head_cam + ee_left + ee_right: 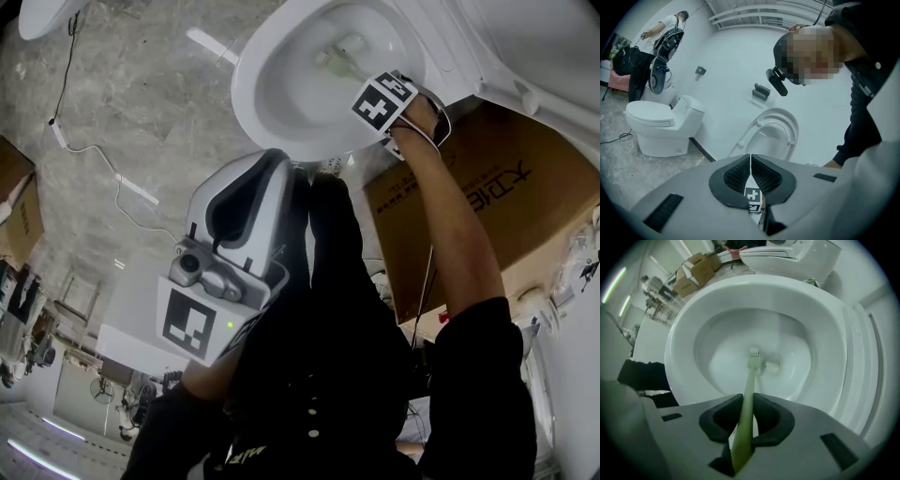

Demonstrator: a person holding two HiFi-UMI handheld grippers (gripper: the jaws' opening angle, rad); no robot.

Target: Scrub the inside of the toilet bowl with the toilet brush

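The white toilet bowl (251,103) sits at the top of the head view, and it fills the right gripper view (825,329). My right gripper (371,90) hangs over the bowl's right rim, shut on the pale green handle of the toilet brush (749,380). The brush head (753,354) rests low in the bowl near the drain and shows faintly from above (337,64). My left gripper (246,202) is held up away from the bowl, close under the head camera. Its jaws (750,158) are pressed together with nothing between them.
A cardboard box (487,216) stands right of the toilet, under my right arm. A white cable (94,150) runs across the concrete floor at left. The left gripper view shows the raised seat and lid (780,126), a second toilet (656,126) and a person (661,35) behind.
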